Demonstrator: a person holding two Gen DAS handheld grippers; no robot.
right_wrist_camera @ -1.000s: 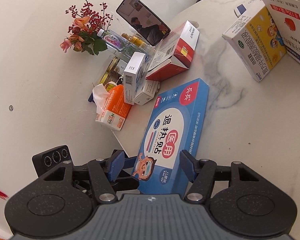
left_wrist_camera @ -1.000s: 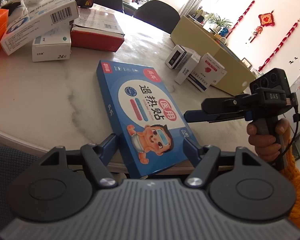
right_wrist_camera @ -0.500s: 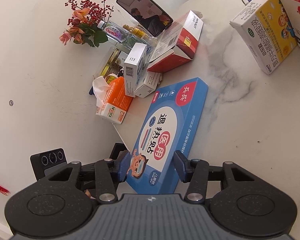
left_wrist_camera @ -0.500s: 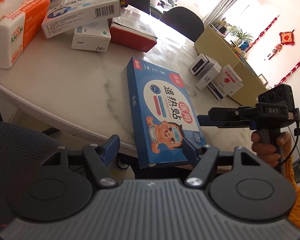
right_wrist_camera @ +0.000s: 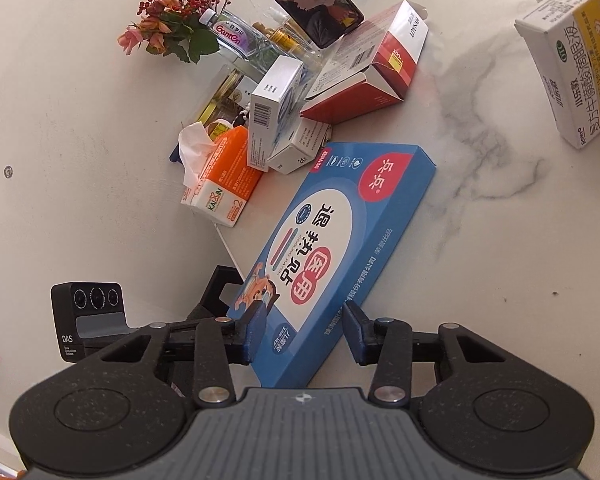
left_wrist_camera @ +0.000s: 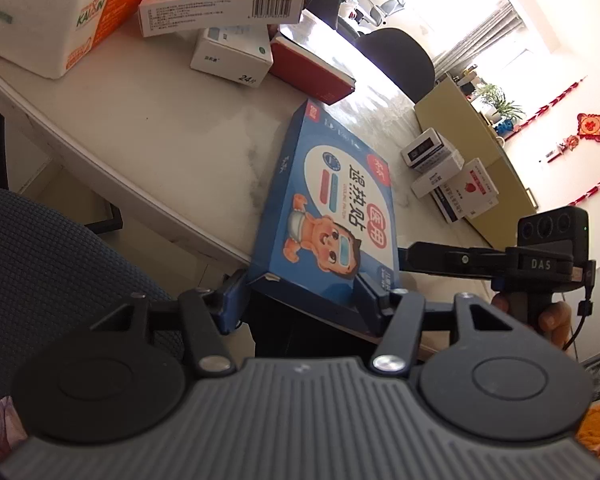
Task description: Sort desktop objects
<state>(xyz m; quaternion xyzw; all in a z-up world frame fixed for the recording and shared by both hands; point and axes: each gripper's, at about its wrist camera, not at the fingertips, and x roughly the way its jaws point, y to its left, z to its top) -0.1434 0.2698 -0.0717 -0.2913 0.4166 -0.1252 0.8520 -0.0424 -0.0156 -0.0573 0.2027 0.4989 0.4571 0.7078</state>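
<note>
Tissue pack [left_wrist_camera: 48, 12]: you see it at the upper left of the left wrist view, orange and white, on the marble surface [left_wrist_camera: 148, 132].
White boxes [left_wrist_camera: 220, 0]: two stacked just right of the tissue pack, with a red box [left_wrist_camera: 312, 76] beside them.
Blue box [left_wrist_camera: 336, 216]: it lies flat in the middle of the frame, its near end hanging over the surface edge toward you.
Your left claw [left_wrist_camera: 304, 300]: its jaws are closing with the blue box's near end between them; the blue pads sit at the two corners, and you cannot tell whether they press yet.
Your right claw [right_wrist_camera: 306, 332]: in the right wrist view, lower centre, its jaws are closing across the same box's near corner, one pad over the printed top, the other just off the side edge.
Yellow carton [right_wrist_camera: 576, 68]: upper right, well apart from the blue box.
</note>
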